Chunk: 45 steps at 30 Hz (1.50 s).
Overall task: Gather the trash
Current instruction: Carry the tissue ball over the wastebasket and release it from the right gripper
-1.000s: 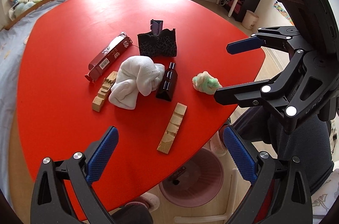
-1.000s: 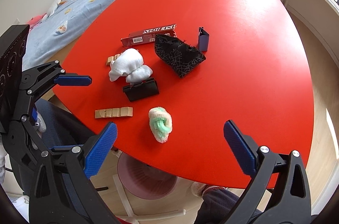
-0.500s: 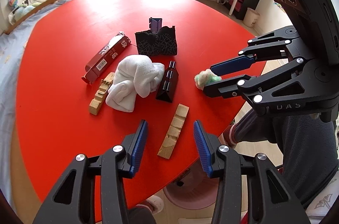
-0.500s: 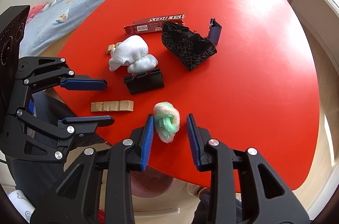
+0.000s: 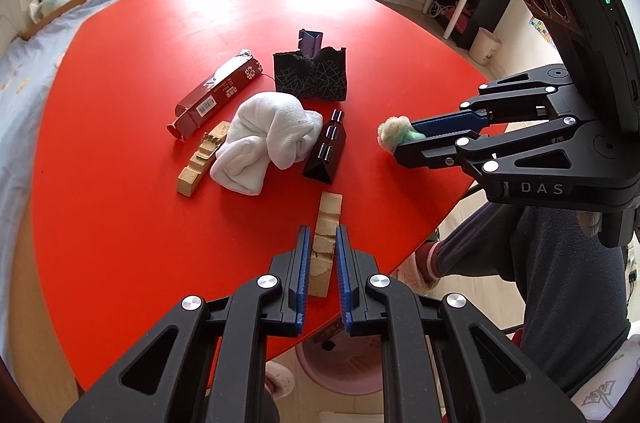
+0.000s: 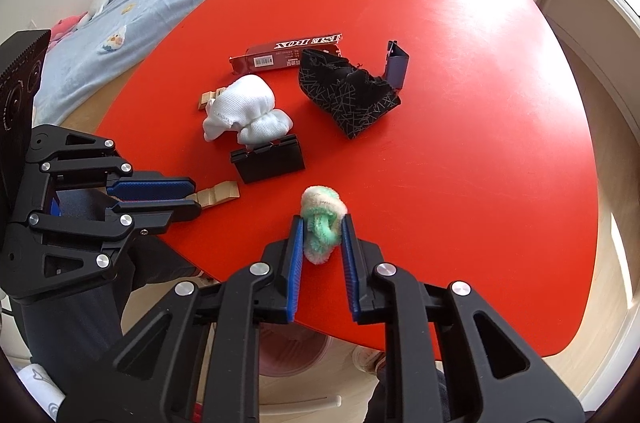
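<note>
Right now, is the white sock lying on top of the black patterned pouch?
No, the white sock lies on the red table, apart from the pouch.

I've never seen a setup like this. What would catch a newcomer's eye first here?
Probably the big red table, scattered with odds and ends. At its near edge the right gripper is closed around a fluffy green-and-cream wad, while the left gripper pinches a notched wooden strip. Mid-table lies a bundled white cloth beside a black patterned pouch.
</note>
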Each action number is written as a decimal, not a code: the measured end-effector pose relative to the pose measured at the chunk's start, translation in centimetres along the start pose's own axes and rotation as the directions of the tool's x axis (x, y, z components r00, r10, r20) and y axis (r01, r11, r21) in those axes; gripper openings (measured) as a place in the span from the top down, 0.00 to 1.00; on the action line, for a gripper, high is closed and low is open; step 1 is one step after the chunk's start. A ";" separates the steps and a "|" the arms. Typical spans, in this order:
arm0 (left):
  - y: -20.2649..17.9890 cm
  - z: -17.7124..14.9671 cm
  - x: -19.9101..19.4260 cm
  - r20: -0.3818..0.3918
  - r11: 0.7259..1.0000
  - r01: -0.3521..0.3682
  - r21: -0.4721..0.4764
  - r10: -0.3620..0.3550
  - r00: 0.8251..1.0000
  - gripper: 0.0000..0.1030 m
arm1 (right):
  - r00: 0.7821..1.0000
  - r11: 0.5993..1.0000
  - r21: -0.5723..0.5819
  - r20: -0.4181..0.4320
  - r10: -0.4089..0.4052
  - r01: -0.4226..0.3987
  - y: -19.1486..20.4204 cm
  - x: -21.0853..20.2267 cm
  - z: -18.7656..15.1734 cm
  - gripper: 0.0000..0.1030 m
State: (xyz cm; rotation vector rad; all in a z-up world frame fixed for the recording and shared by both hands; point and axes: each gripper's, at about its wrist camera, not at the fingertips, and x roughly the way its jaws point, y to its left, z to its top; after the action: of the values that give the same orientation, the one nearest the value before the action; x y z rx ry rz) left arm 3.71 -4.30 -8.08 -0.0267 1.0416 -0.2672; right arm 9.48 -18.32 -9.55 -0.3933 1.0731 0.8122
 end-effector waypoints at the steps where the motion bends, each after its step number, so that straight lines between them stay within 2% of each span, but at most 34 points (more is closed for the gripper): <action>1: 0.0 0.0 -0.1 0.002 1.000 0.000 -0.006 0.000 1.000 0.88 | 1.000 1.000 0.001 0.003 0.000 0.000 -0.1 -0.2 0.0 0.83; 13: -0.3 -0.2 -3.4 0.036 0.998 -0.009 -0.068 0.012 0.999 0.88 | 0.998 1.000 0.005 0.056 0.016 -0.016 0.7 -3.3 -0.6 0.83; 29: -2.7 -2.1 -8.9 0.115 0.994 -0.013 -0.107 0.025 0.993 0.88 | 0.987 0.998 -0.023 0.150 0.061 -0.058 3.7 -10.3 -4.8 0.83; 36: -3.9 -4.1 -9.2 0.100 0.993 -0.002 -0.122 0.014 0.995 0.88 | 0.986 0.996 -0.030 0.143 0.082 -0.079 4.7 -11.5 -7.2 0.83; 45: -5.1 -6.5 -8.6 0.068 0.990 0.022 -0.140 -0.013 0.998 0.88 | 0.989 0.993 -0.027 0.092 0.115 -0.113 6.1 -10.4 -9.9 0.82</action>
State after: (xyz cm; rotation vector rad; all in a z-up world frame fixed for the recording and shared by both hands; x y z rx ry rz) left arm -7.04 -6.55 -3.32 -0.1714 0.9929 -0.2068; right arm -3.59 -24.77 -4.18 -0.3115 1.0069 0.9359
